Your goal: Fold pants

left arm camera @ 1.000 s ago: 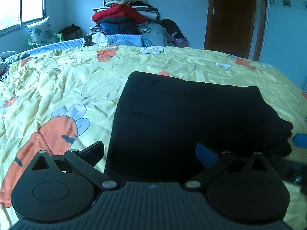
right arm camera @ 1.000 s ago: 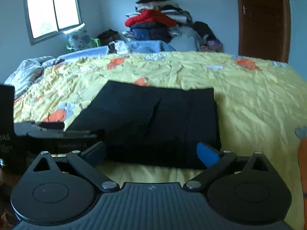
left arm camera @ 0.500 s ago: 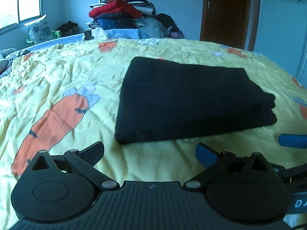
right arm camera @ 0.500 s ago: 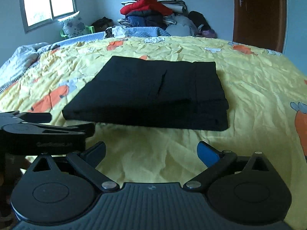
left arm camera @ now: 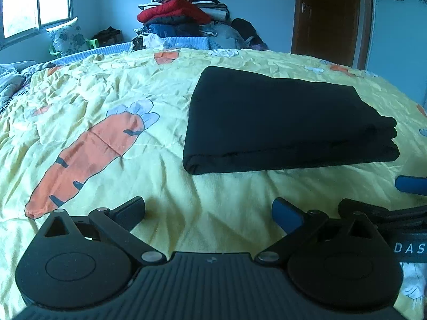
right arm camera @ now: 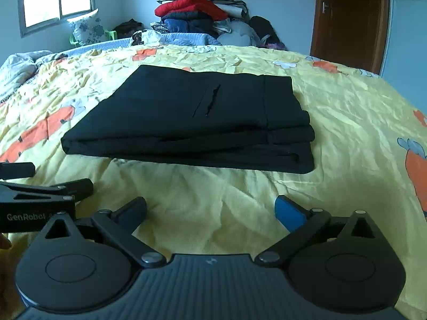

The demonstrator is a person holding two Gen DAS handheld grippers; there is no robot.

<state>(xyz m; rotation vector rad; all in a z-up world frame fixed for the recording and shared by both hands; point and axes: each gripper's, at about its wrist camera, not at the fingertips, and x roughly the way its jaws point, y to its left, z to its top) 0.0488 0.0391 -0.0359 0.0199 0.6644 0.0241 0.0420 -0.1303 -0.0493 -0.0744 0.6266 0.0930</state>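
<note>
Left gripper (left arm camera: pixel 208 210): jaws spread wide, holding nothing.
Right gripper (right arm camera: pixel 210 210): jaws spread wide, empty.
Folded black fabric pants (left arm camera: pixel 283 122): ahead of both jaws, untouched, on yellow carrot-print bedspread (left arm camera: pixel 112 101).

Bare quilt (right arm camera: pixel 347 122) all round folded pants (right arm camera: pixel 192 117); approach unobstructed.

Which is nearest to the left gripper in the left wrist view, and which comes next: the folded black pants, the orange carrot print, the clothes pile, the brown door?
From the left gripper:
1. Orange carrot print, front left.
2. Folded black pants, ahead right.
3. Clothes pile, beyond the bed.
4. Brown door, far right; too close to call against the pile.
</note>
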